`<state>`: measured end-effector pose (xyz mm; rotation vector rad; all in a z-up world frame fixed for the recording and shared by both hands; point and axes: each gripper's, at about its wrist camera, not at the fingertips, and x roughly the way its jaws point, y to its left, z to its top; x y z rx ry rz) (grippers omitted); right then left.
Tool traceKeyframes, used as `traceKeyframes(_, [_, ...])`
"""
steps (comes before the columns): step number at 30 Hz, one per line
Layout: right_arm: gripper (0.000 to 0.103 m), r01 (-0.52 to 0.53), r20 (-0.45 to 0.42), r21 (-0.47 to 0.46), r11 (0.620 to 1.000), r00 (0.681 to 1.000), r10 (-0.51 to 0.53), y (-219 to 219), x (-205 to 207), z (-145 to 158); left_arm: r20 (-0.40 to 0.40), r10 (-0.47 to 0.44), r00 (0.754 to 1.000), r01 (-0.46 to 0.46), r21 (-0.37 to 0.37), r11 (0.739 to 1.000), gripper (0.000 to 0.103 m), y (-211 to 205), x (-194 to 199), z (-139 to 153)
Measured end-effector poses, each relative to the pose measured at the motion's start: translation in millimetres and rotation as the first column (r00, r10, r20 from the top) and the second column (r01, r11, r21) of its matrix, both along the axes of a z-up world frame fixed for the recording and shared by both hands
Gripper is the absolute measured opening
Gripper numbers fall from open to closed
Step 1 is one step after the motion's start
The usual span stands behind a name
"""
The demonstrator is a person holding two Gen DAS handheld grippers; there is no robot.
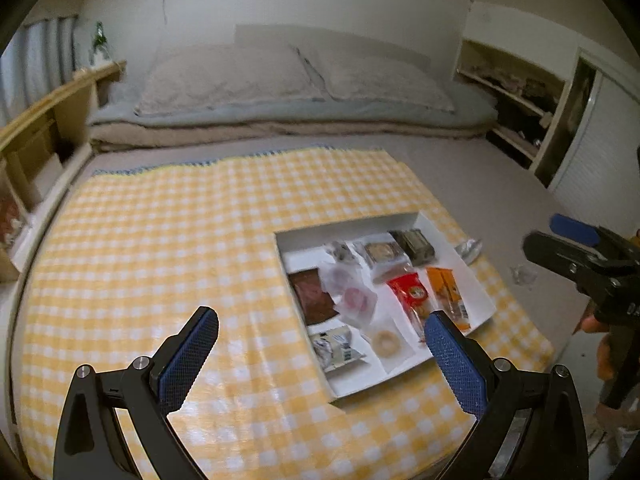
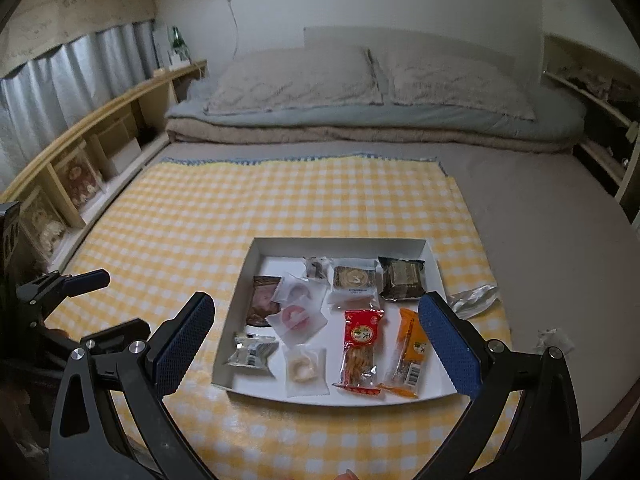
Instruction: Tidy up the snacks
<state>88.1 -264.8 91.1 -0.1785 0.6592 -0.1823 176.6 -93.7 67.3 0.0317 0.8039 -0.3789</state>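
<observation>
Sitting in the tray: a bunch of wrapped snacks, all inside the shallow white cardboard tray [image 2: 434, 264], which lies flat on the yellow-and-white checked cloth [image 2: 192, 220] spread over the bed.
Front row of tray: red crinkly packet of crackers [image 2: 360, 346], orange stick-shaped packet [image 2: 412, 346] right beside it, clear pouch with a pale ring biscuit [image 2: 304, 366], and a silver-and-black foil sachet [image 2: 252, 350] at the near left corner.
Middle of tray: two frosted pouches with pink rings [image 2: 296, 312] overlapping each other, partly lying over a dark brown flat packet [image 2: 258, 300].
Back row: dark square wrapped cake [image 2: 400, 278], clear-wrapped round pastry [image 2: 354, 280], small clear candy wrapper [image 2: 317, 268].
Outside the tray: crumpled silver foil wrapper [image 2: 474, 298] on the cloth just off the tray's right side, plus a small clear crumpled scrap [image 2: 554, 338] on the grey sheet [image 2: 540, 220] further right.
Left gripper [image 1: 320, 354]: blue-padded jaws spread wide, nothing in them, hovering above the near left part of the tray.
Right gripper [image 2: 316, 346]: also wide apart and not holding anything, the tray framed between its fingers.
Background: two grey pillows [image 2: 360, 80] on folded blankets, wooden shelf [image 2: 100, 132] along the left, silver curtain [image 2: 60, 88] behind it.
</observation>
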Motion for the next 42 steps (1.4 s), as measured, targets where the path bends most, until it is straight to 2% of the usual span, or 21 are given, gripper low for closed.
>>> traceKeyframes(5, [0.103, -0.012, 0.043, -0.036, 0.999, 0.999, 0.013, 15, -28, 3, 0.031, 0.029, 0.999, -0.028, -0.026, 0.999, 0.103, 22, -33, 7])
traceKeyframes(9, [0.103, -0.026, 0.071, -0.013, 1.000, 0.997, 0.027, 22, -48, -2, 0.059, 0.052, 0.997, -0.051, -0.015, 0.999, 0.103, 38, -57, 0])
traceKeyframes(16, [0.103, -0.004, 0.120, -0.027, 1.000, 0.993, 0.007, 30, -75, -18, 0.076, 0.089, 0.993, -0.087, -0.028, 0.996, 0.103, 57, -103, -14])
traceKeyframes(22, [0.103, 0.025, 0.137, -0.042, 0.999, 0.990, -0.019, 35, -91, -35, 0.072, 0.099, 0.992, -0.096, -0.052, 0.994, 0.103, 70, -119, -23])
traceKeyframes(27, [0.103, 0.052, 0.155, -0.049, 0.997, 0.987, -0.044, 39, -104, -55, 0.102, 0.085, 0.991, -0.085, -0.014, 0.996, 0.103, 67, -129, -32])
traceKeyframes(32, [0.103, 0.060, 0.161, -0.098, 0.993, 0.986, -0.044, 45, -108, -72, 0.121, 0.074, 0.990, -0.077, 0.020, 0.997, 0.103, 63, -132, -42])
traceKeyframes(42, [0.103, 0.067, 0.149, -0.106, 0.992, 0.988, -0.051, 46, -109, -85, 0.152, 0.065, 0.986, -0.074, 0.052, 0.996, 0.103, 62, -137, -51])
